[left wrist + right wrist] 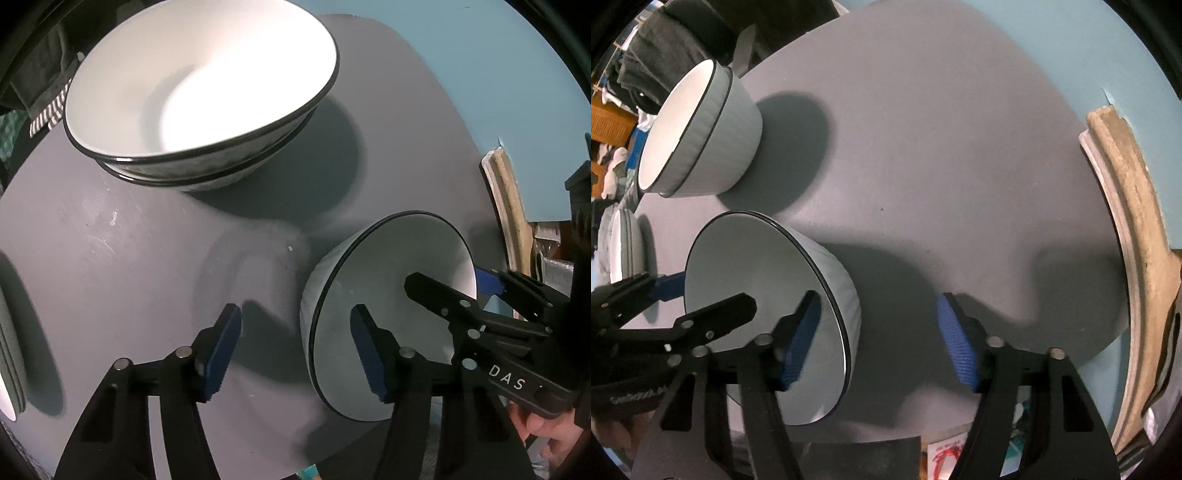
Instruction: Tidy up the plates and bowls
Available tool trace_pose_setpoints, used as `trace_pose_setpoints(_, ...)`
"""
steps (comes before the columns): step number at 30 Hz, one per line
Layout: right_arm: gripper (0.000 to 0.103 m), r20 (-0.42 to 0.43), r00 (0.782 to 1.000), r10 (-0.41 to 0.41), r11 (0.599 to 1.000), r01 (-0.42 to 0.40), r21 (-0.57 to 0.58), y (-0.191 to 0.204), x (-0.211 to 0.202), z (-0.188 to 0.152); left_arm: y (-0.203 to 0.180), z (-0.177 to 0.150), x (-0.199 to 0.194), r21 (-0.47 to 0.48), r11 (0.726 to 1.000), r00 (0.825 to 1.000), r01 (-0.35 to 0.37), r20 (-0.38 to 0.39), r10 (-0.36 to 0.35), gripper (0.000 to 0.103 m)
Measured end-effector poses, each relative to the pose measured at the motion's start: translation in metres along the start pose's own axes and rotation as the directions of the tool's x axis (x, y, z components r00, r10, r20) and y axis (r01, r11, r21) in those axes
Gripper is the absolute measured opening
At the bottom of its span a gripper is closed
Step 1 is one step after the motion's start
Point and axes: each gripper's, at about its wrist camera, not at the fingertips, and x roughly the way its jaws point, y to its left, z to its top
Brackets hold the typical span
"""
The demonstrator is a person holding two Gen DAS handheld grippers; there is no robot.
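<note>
A small white bowl [406, 251] with a dark rim and ribbed grey outside stands on the round grey table [110, 240]. My left gripper [295, 328] straddles the bowl's near-left wall. One pad is inside, the other outside, and neither touches the wall. In the right wrist view the same bowl [738, 258] has my right gripper [879, 317] astride its opposite wall. Its jaws are likewise apart from the wall. Each gripper shows in the other's view, the right gripper [461, 282] and the left gripper [705, 295].
Two larger nested bowls [199, 92] [701, 136] stand farther back on the table. A stack of plates [7, 350] [626, 243] sits at the left edge. A worn wooden frame [1137, 240] leans against the blue wall on the right. Dark clothes [665, 48] lie beyond the table.
</note>
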Motion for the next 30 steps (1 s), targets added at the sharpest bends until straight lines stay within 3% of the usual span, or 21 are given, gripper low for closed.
trace_pose_setpoints(7, 0.03, -0.031, 0.999, -0.023, 1.0, 0.023, -0.011, 0.001, 0.001, -0.004, 0.01, -0.007, 0.011, -0.035, 0.998, 0.997, 0.053, -0.063, -0.055, 0.024)
trace_pose_setpoints(11, 0.019, -0.042, 0.999, 0.009, 1.0, -0.009, 0.005, -0.001, 0.0, -0.007, 0.013, -0.01, 0.011, -0.047, 0.997, 0.996, 0.069, -0.061, -0.071, 0.018)
trace_pose_setpoints(14, 0.013, -0.047, 0.999, 0.025, 1.0, -0.025, 0.004, -0.001, -0.002, -0.008, 0.02, -0.013, 0.01, -0.064, 0.993, 0.993, 0.097, -0.059, -0.101, 0.013)
trace_pose_setpoints(18, 0.006, -0.048, 0.999, 0.018, 0.999, -0.02, -0.029, 0.006, -0.006, -0.008, 0.017, -0.016, 0.007, -0.033, 0.997, 0.996, 0.074, -0.05, -0.076, 0.012)
trace_pose_setpoints(30, 0.005, -0.074, 0.997, -0.039, 0.997, 0.033, -0.072, 0.031, -0.02, -0.009, -0.004, -0.012, -0.004, -0.022, 0.999, 0.999, 0.035, -0.03, -0.036, 0.01)
